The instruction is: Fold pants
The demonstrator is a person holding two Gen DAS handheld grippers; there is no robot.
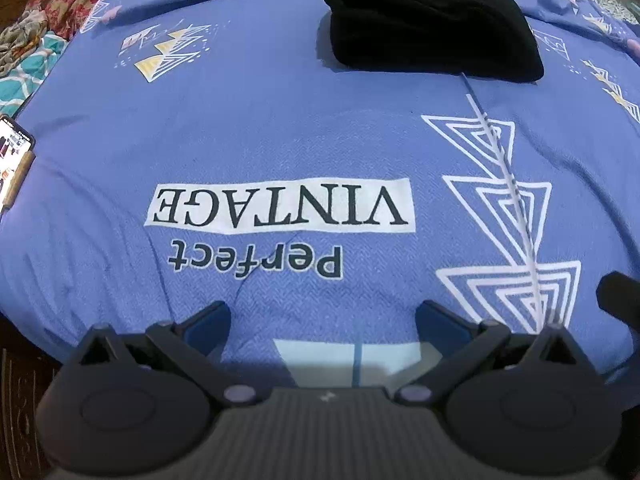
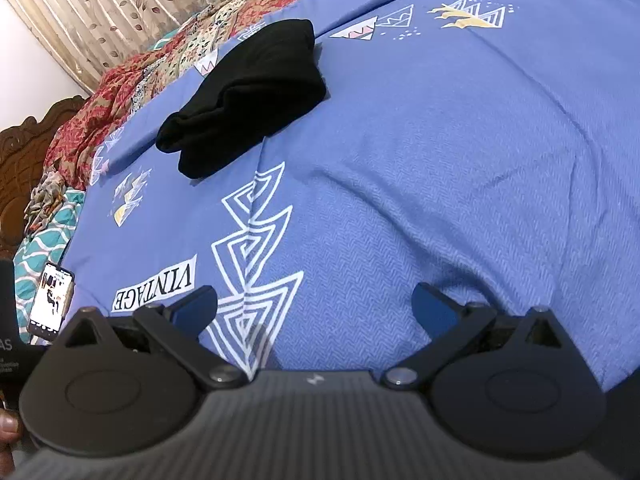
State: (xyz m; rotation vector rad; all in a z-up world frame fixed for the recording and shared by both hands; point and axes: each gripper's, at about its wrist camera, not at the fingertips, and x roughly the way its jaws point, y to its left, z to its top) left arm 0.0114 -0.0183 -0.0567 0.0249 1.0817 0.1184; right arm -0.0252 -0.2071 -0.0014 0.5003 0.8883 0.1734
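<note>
The black pants [image 1: 432, 20] lie folded into a compact bundle on the blue printed bedsheet [image 1: 280, 120], far ahead of my left gripper [image 1: 322, 320]. My left gripper is open and empty, low over the sheet near the "Perfect VINTAGE" print. In the right wrist view the same folded pants [image 2: 248, 96] lie ahead and to the left on the sheet [image 2: 440, 160]. My right gripper [image 2: 314, 304] is open and empty, well short of the pants.
A lit phone [image 1: 12, 160] lies at the sheet's left edge; it also shows in the right wrist view [image 2: 52, 300]. Red floral bedding [image 2: 140, 76] and a teal patterned cloth [image 2: 44, 240] are piled along the far left, by a carved wooden headboard [image 2: 24, 152].
</note>
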